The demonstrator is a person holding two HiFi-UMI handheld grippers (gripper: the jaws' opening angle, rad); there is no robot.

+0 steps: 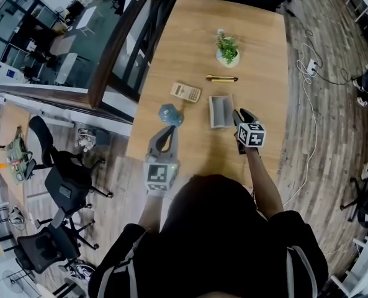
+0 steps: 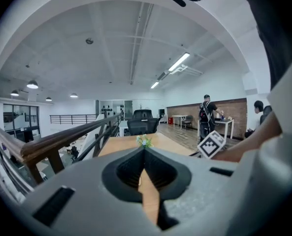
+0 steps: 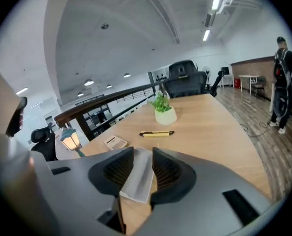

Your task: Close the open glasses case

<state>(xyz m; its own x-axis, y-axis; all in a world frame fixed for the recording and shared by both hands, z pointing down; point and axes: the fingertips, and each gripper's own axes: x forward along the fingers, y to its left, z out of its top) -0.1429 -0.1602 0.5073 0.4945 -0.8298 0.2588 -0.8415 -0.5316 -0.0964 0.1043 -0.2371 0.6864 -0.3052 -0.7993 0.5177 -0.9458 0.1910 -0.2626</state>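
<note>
The grey glasses case [image 1: 221,111] lies on the wooden table [image 1: 258,42], a shallow rectangular shell that looks open. My right gripper [image 1: 242,115] sits at the case's near right corner. In the right gripper view its jaws stand apart, and the case [image 3: 138,176] shows in the gap just ahead of the gripper [image 3: 142,151], with neither pad pressing on it. My left gripper [image 1: 169,129] hovers near the table's left front, just short of a blue lantern [image 1: 170,115]. Its jaws meet at the tips [image 2: 145,150] with nothing between them.
Behind the case lie a yellow pen [image 1: 222,78], a calculator [image 1: 185,92] and a small potted plant [image 1: 227,48]. The table's left edge runs along a railing [image 1: 118,48]. Office chairs stand below at the left. People stand far off [image 2: 206,113].
</note>
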